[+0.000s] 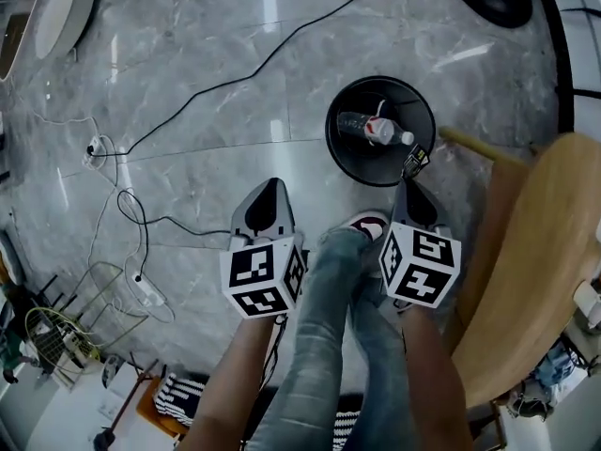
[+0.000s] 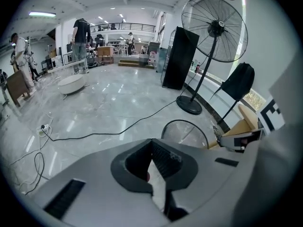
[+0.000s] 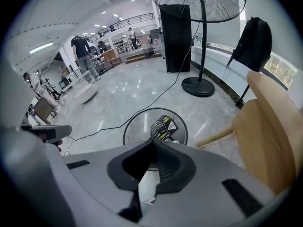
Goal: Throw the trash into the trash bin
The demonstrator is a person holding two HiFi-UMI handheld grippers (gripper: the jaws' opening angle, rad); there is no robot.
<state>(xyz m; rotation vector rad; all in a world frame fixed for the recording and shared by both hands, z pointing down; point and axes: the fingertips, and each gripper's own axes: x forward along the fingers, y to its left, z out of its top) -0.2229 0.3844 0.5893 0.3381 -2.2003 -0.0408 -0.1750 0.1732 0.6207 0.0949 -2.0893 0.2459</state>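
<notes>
Wrapper (image 1: pixel 416 161) pinched in right gripper (image 1: pixel 410 173), at near rim of black bin (image 1: pixel 357 163) holding a bottle (image 1: pixel 374 128). Left gripper (image 1: pixel 269 188) pressed together, empty. Best carried over bin's middle before release.

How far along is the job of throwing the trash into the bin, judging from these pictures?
Done: a plastic bottle already lies in the black trash bin. In hand: the right claw is shut on a small black-and-yellow packet, held at the bin's rim. Left to do: release the packet into the bin. The left claw is shut, holding nothing.
</notes>
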